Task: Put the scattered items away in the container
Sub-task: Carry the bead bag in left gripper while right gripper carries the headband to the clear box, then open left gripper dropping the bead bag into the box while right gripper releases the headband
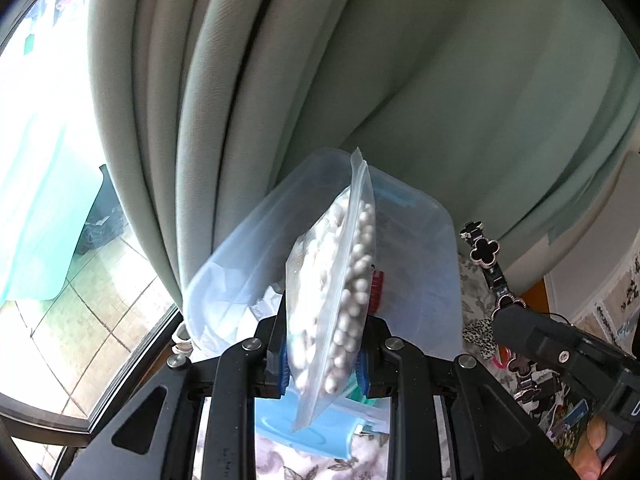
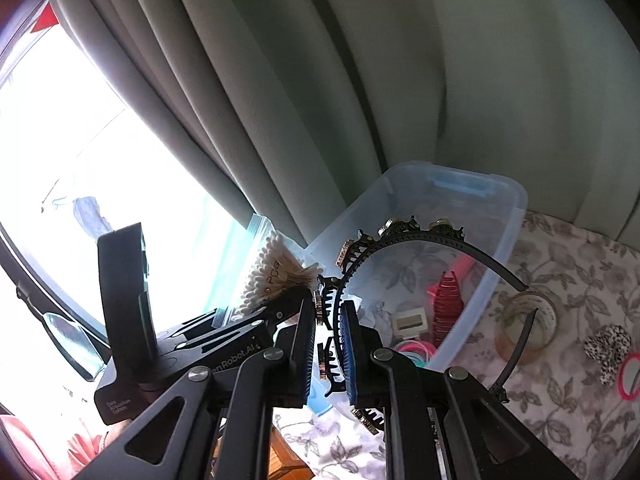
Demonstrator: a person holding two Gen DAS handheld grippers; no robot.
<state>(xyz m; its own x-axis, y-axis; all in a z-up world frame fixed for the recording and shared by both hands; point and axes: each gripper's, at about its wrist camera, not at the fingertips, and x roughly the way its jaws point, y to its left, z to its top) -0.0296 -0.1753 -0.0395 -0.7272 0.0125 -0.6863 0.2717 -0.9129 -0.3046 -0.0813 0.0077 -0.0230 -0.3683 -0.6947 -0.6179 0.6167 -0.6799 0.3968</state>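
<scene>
Your left gripper (image 1: 320, 368) is clamped on a clear zip bag of cotton swabs (image 1: 340, 280); the blue pads press its lower part from both sides and the bag stands up between them, its sealed edge pointing to about 12 o'clock. Straight beyond the bag sits the clear plastic bin (image 1: 424, 280), with the bag's top edge overlapping its far rim in the left wrist view. Inside the bin, just at 3 o'clock of the bag, a red hair clip (image 1: 378, 288) shows. A light blue lid (image 1: 280, 420) lies on the flowered cloth (image 1: 320, 468) under your left gripper. At 3 o'clock of the bin you can see a headband with black clover shapes (image 1: 486, 252), carried by the other gripper.

Your right gripper (image 2: 329, 348) is closed on that black headband (image 2: 420, 236), the pads pinching the toothed band near one end. The band arches up and over the near corner of the bin (image 2: 504, 248), its free end pointing to about 4 o'clock. In the right wrist view the bag of swabs (image 2: 272, 276) is at 10 o'clock of your right gripper, held by the left one. The bin's floor holds the red clip (image 2: 448, 304), a small white clip (image 2: 408, 322) and pink hair ties (image 2: 412, 348). Outside the bin at 3 o'clock, a roll of tape (image 2: 528, 324), a spotted scrunchie (image 2: 606, 350) and a pink ring (image 2: 630, 376) lie on the cloth (image 2: 568, 264).
</scene>
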